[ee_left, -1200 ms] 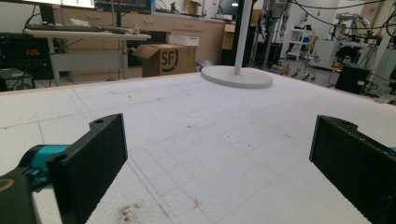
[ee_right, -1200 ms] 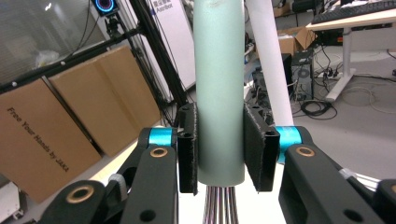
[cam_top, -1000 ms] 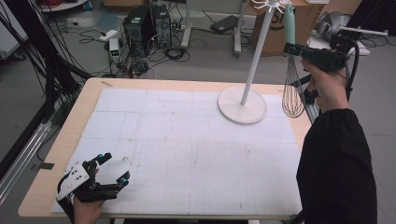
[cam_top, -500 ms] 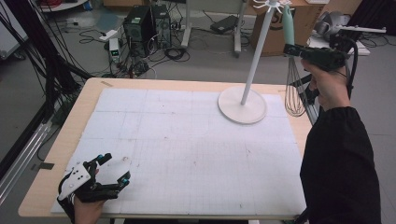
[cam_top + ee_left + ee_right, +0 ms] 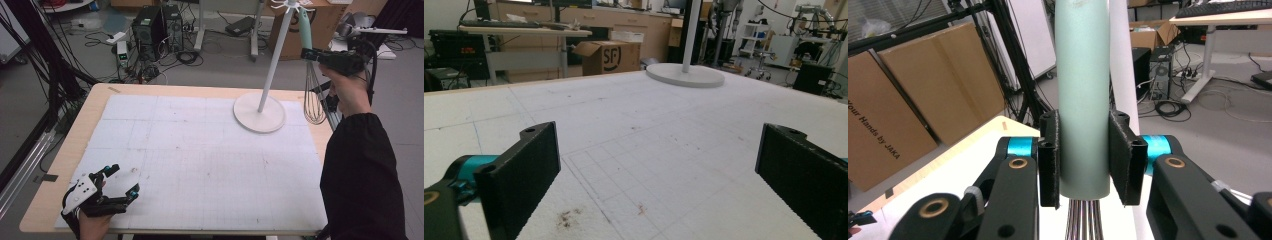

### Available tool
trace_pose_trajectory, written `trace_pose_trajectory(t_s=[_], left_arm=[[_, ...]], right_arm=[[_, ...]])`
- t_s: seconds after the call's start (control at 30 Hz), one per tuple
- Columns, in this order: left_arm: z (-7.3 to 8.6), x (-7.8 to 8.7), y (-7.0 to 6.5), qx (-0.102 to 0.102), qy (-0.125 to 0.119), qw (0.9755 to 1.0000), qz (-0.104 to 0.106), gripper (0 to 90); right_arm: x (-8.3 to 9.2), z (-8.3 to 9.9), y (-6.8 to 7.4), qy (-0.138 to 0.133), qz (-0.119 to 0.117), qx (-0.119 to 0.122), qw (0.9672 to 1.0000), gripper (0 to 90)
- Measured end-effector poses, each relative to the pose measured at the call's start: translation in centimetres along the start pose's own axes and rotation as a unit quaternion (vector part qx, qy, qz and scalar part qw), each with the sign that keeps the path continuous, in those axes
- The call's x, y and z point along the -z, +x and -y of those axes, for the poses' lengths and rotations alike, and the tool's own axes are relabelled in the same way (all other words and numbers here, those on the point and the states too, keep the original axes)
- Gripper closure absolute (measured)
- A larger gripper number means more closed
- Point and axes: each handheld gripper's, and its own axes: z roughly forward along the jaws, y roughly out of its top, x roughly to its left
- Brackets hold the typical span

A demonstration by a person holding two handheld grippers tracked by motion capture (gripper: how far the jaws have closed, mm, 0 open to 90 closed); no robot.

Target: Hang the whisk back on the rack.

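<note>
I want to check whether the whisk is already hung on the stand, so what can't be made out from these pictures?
- Top of the whisk handle and the hooks of the stand: cut off by the high view's upper edge, so hung or not cannot be told.
- Whisk wires: in the right gripper view, hidden below the right gripper and its fingers.
- Stand top: cut off by the left gripper view's upper edge, beyond the left gripper.

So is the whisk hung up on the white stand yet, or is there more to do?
Not yet, I think. The right tongs are shut on the whisk's pale green handle, holding it up beside the stand's pole near the top hooks. Whether it is going on or coming off a hook is unclear. The left tongs rest open on the white mat, holding nothing.
</note>
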Motion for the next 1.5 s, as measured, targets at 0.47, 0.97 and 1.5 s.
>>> trace_pose_trajectory(t_s=[0.47, 0.97, 1.5], left_arm=[[0.0, 0.0, 0.0, -0.001, 0.0, 1.0, 0.001, 4.7], [-0.1, 0.1, 0.0, -0.002, -0.004, 1.0, 0.0, 4.7], [0.0, 0.1, 0.1, -0.002, -0.003, 1.0, -0.002, 4.7]], right_arm=[[-1.4, 0.3, -0.5, -0.002, 0.003, 0.001, 1.0, 69.2], [-2.3, 0.5, -0.5, 0.006, 0.009, 0.001, 0.9999, 69.2], [-2.7, 0.7, -0.8, 0.007, 0.006, 0.002, 1.0, 69.2]])
